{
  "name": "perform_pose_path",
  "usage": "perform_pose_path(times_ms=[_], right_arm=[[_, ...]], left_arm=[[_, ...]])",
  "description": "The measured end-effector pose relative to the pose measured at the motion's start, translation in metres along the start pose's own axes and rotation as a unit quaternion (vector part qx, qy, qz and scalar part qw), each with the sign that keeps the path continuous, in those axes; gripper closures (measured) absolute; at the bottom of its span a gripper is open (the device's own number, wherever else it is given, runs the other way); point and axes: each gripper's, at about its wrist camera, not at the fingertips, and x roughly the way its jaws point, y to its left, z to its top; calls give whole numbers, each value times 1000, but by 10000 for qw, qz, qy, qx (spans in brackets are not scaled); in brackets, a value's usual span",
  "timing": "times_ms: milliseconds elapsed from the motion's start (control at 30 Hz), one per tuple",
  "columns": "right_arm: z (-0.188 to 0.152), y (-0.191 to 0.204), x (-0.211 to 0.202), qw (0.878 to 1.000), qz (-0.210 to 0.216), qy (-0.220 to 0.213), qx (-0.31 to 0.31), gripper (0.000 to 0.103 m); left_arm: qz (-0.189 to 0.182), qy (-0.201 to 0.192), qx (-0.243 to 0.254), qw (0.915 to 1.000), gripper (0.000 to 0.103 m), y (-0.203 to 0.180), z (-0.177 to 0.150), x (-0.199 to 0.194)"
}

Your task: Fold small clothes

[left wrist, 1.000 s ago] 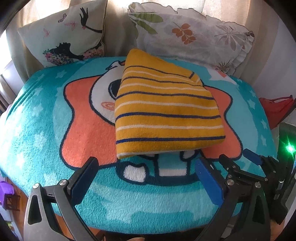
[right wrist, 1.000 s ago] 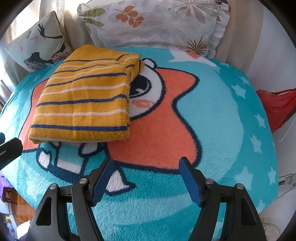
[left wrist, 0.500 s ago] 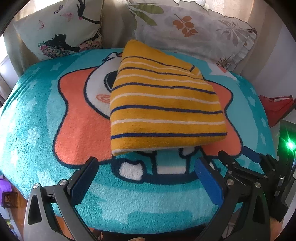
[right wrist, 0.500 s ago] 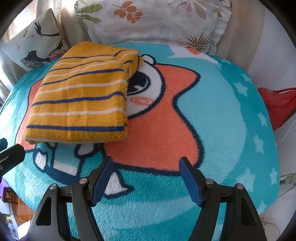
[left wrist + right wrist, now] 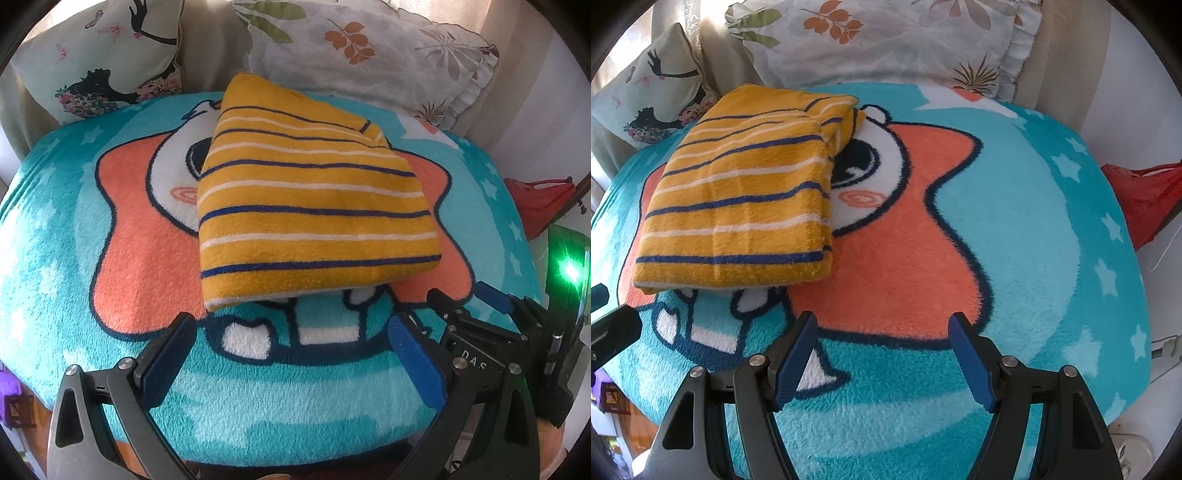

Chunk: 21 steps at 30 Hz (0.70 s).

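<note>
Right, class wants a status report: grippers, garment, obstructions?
Left gripper open, empty. Right gripper open, empty. Striped garment folded on blanket. Nothing obstructing.

The only lettering I can read is "DAS", in pale capitals on the black body of my right claw [image 5: 476,325], which sits just to the right of my left claw [image 5: 291,347]. Nothing else carries legible text.
</note>
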Motion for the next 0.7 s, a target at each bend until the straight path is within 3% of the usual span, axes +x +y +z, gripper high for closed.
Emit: perform_pose_path(times_ms=[700], right_arm=[[1, 34, -4, 9996, -199, 55, 188, 26]], left_arm=[[-308, 102, 97, 9994, 0, 37, 8, 1]])
